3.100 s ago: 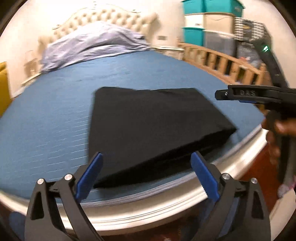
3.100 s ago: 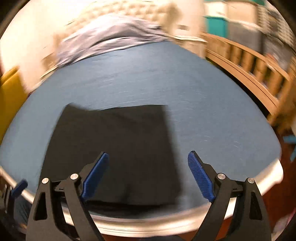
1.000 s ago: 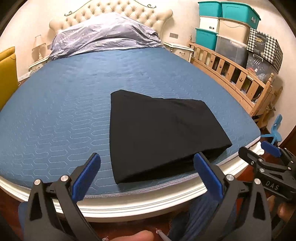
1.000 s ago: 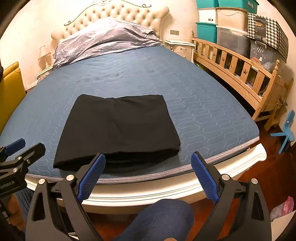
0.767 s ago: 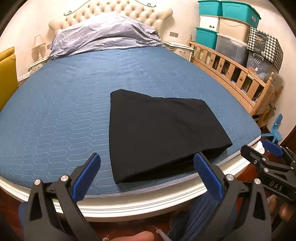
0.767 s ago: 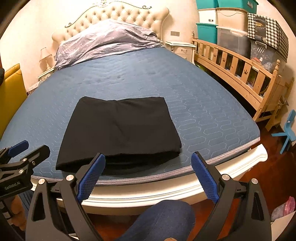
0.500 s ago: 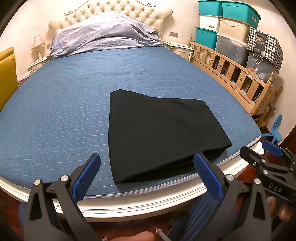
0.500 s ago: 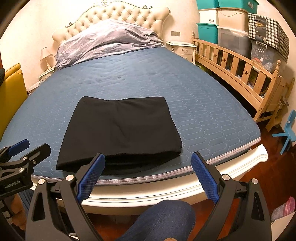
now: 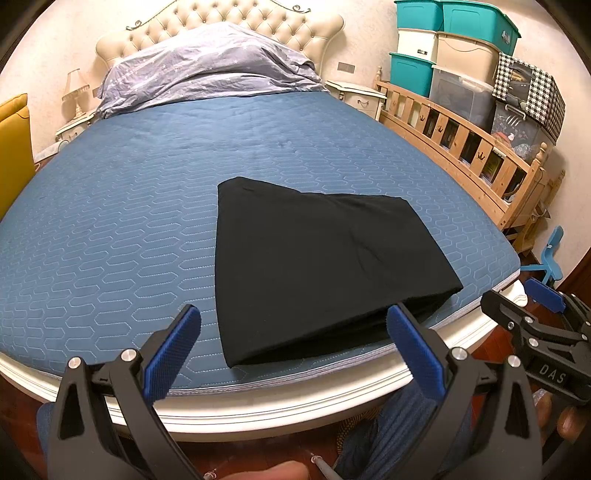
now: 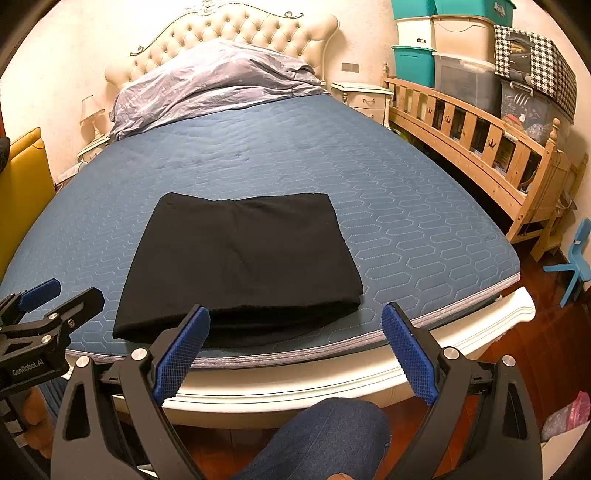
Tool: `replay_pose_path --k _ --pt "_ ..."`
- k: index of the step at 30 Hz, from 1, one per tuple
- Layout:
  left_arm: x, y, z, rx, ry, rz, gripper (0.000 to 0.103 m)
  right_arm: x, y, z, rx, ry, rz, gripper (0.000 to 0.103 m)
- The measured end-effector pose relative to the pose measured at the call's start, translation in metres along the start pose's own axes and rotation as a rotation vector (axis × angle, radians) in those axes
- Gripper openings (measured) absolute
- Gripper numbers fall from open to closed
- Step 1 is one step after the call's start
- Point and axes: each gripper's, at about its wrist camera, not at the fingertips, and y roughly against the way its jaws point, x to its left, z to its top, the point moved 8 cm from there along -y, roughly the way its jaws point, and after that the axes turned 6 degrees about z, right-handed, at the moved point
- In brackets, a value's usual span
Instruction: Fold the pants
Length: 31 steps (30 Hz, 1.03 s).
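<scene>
Each tool is a black plastic clamp frame with triangular cut-outs, silver screws at the pivots and ribbed blue pads on its two fingers: left tool (image 9: 291,350), right tool (image 10: 295,347). White lettering reads "DAS" on the right, "GenRobot.AI" on the left. The person wears blue jeans (image 10: 325,439).

You see a blue quilted mattress (image 9: 110,229), a lilac duvet (image 9: 207,62) against the tufted headboard (image 10: 236,26), a wooden rail (image 10: 472,122), and stacked storage bins (image 9: 454,44).
</scene>
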Motion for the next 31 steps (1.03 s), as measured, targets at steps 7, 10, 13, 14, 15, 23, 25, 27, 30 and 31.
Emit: replay_pose_path --k 7,10,13,14,15,23,25,27,30,31 --pt "0.001 -0.003 0.0 0.002 -0.005 -0.004 0.101 0.0 0.0 0.0 0.001 0.0 0.001 0.091" --pt "0.001 -0.005 -0.001 0.004 -0.009 -0.005 0.101 0.0 0.0 0.0 0.0 0.0 0.0 0.091" --pt "0.001 -0.006 -0.001 0.004 -0.01 -0.006 0.101 0.001 0.0 0.0 0.0 -0.001 0.001 0.091" --pt "0.001 -0.006 -0.001 0.003 -0.011 -0.006 0.101 0.0 0.0 0.0 0.0 0.0 0.0 0.091" --pt "0.0 -0.006 -0.001 0.003 -0.011 -0.005 0.101 0.0 0.0 0.0 -0.001 0.001 0.001 0.091" --pt "0.002 -0.013 0.0 0.006 -0.024 -0.019 0.101 -0.001 0.0 -0.002 0.002 -0.001 0.001 0.091" --pt "0.0 -0.017 0.001 0.02 -0.019 -0.049 0.101 -0.002 -0.001 -0.003 0.003 -0.003 -0.001 0.091" --pt "0.0 -0.02 0.001 0.034 -0.016 -0.047 0.101 -0.003 -0.001 -0.004 0.006 -0.003 -0.003 0.091" --pt "0.0 -0.023 0.001 0.035 -0.018 -0.053 0.101 -0.005 -0.004 -0.003 0.006 -0.01 -0.005 0.091" --pt "0.002 -0.025 0.0 0.043 -0.013 -0.063 0.101 -0.007 -0.005 -0.002 0.008 -0.013 -0.005 0.091"
